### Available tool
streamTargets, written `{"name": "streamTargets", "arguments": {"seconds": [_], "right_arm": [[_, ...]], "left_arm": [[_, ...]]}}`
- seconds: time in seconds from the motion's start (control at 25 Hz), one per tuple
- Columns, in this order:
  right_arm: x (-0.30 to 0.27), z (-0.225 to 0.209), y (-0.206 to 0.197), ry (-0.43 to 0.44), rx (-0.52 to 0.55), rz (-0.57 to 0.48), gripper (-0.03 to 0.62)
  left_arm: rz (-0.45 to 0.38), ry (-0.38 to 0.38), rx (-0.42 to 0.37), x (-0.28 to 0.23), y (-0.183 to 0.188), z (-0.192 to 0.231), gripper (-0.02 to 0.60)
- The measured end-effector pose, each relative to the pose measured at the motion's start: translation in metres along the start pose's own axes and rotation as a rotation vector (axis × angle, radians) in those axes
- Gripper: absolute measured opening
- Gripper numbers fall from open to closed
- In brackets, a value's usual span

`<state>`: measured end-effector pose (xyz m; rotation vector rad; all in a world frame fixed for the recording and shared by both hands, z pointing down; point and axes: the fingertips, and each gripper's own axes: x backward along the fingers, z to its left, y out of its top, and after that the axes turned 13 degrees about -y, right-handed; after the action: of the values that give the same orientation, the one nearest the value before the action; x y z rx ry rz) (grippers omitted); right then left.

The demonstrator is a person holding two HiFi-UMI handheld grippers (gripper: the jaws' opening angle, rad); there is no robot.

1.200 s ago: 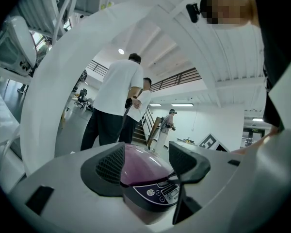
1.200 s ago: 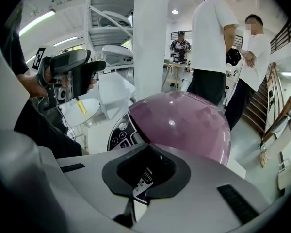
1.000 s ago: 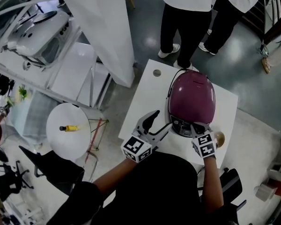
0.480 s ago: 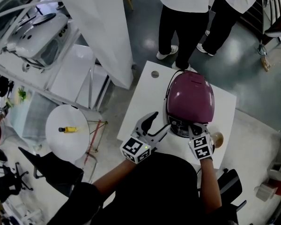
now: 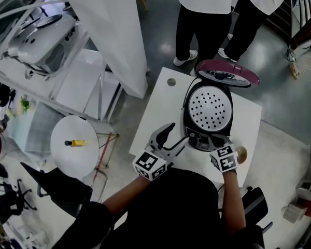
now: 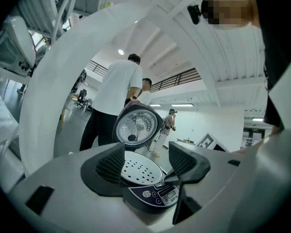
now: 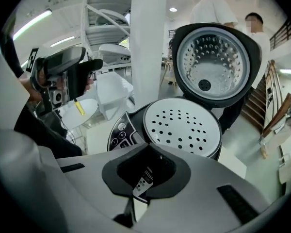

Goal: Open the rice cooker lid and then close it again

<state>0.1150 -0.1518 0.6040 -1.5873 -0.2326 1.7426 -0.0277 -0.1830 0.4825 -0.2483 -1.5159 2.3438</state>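
Right gripper view, item one: right gripper (image 7: 144, 176), jaws pressed together with nothing pinched, tips at the front panel of the rice cooker (image 7: 182, 125); I cannot confirm contact. Item two: left gripper (image 6: 145, 163), jaws spread and empty, aimed at the cooker from its 8 o'clock in the head view. Item three: lid (image 5: 227, 72), standing upright at the cooker's 12 o'clock edge, perforated inner plate (image 5: 210, 108) exposed. Cooker sits on my white bench (image 5: 155, 119).
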Motion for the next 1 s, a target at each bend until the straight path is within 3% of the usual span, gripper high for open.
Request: {"name": "streamTargets", "arguments": {"seconds": [0.56, 0.76, 1.0], "right_arm": [[0.000, 0.000, 0.001, 0.043, -0.038, 0.014, -0.002], [0.005, -0.001, 0.010, 0.029, 0.015, 0.007, 0.000], [0.014, -0.004, 0.012, -0.017, -0.061, -0.025, 0.000]], "left_arm": [[0.009, -0.006, 0.007, -0.003, -0.004, -0.002, 0.261], [0.011, -0.013, 0.017, -0.002, -0.004, -0.002, 0.261], [-0.001, -0.020, 0.056, 0.000, -0.004, 0.012, 0.261]]}}
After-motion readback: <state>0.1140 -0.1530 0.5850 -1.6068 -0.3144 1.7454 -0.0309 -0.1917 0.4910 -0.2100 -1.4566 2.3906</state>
